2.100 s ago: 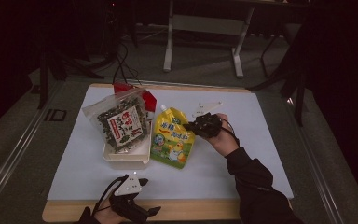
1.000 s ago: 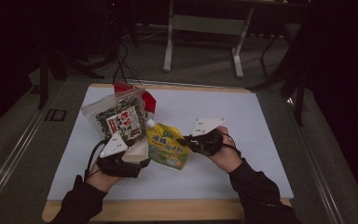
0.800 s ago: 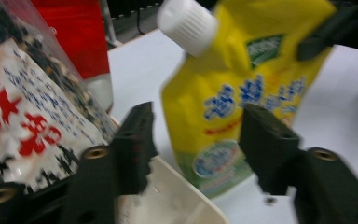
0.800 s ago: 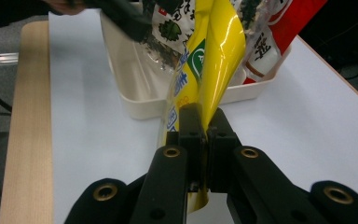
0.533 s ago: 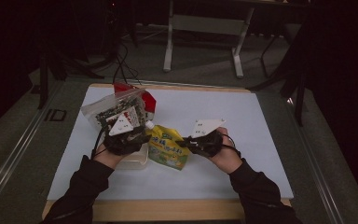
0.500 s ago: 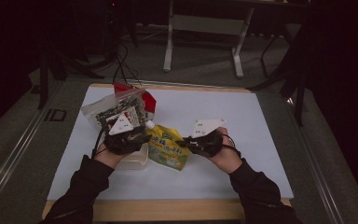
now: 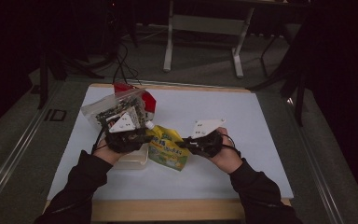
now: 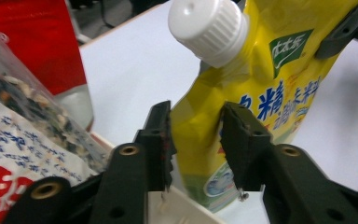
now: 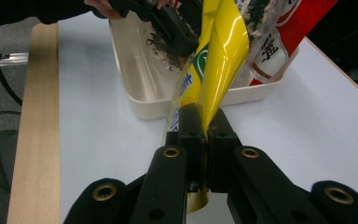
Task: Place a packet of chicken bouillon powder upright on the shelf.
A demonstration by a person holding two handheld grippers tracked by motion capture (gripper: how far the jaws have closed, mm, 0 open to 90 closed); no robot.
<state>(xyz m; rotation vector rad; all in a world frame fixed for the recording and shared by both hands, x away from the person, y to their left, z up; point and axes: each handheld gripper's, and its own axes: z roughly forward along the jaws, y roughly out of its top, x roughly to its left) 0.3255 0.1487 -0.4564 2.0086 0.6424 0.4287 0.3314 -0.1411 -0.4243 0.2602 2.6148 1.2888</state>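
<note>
White tabletop (image 7: 261,116): right gripper (image 9: 204,135) pinches the floppy yellow spout pouch (image 7: 168,148); left gripper (image 8: 193,140) straddles it, seemingly unclosed

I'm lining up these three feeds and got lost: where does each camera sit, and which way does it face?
High view: above the person's side, looking forward and down at the table; both forearms enter from below.
Left gripper view: rides the left gripper, facing the yellow spout pouch.
Right gripper view: rides the right gripper, clamped on that pouch, facing the white tray.
All share the pouch.
</note>
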